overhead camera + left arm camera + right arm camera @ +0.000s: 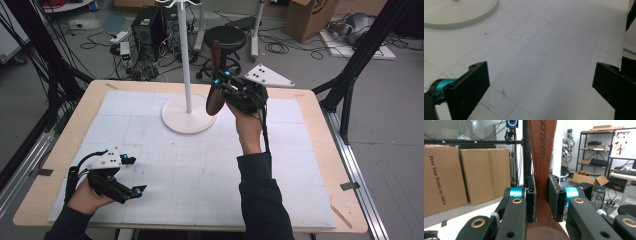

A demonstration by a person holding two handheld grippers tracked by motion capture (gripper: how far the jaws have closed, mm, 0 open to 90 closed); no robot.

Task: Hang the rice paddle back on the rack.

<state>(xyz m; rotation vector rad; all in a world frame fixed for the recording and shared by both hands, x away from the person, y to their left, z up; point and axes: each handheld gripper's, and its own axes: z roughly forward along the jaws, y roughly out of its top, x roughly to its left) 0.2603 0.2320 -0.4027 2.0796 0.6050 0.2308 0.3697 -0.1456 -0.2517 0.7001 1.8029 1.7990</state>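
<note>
Landmark for all positions: the white stand base (188, 114).

Left gripper (131, 175), nearest to me: I hold it low over the white mat (200, 165), well short of the stand base and off to its left in the high view. Jaws stand wide apart with nothing but bare mat between them. My hand wraps the body from behind, the jaws pointing across the mat toward the centre. In the left gripper view the edge of the stand base (461, 13) sits far ahead at upper left.

Right gripper (223, 80): my forearm reaches forward, hand raised above the mat just right of the stand base, wrist tipped so the jaws point up and away.

Wooden spatula (216, 80): clamped between the right gripper's jaws, pads pressed on both sides of its narrow neck. Long axis close to vertical, leaning slightly. Handle end points up, past the height of the gripper; the broad rounded end hangs below, just beside the rim of the stand base. In the right gripper view the spatula (542, 152) is dark reddish-brown wood with visible grain, waisted at the grip, with "MAXCOOK" stamped lengthwise on the handle.

Stand pole (184, 50): rises white and upright from the base, left of the spatula.
</note>
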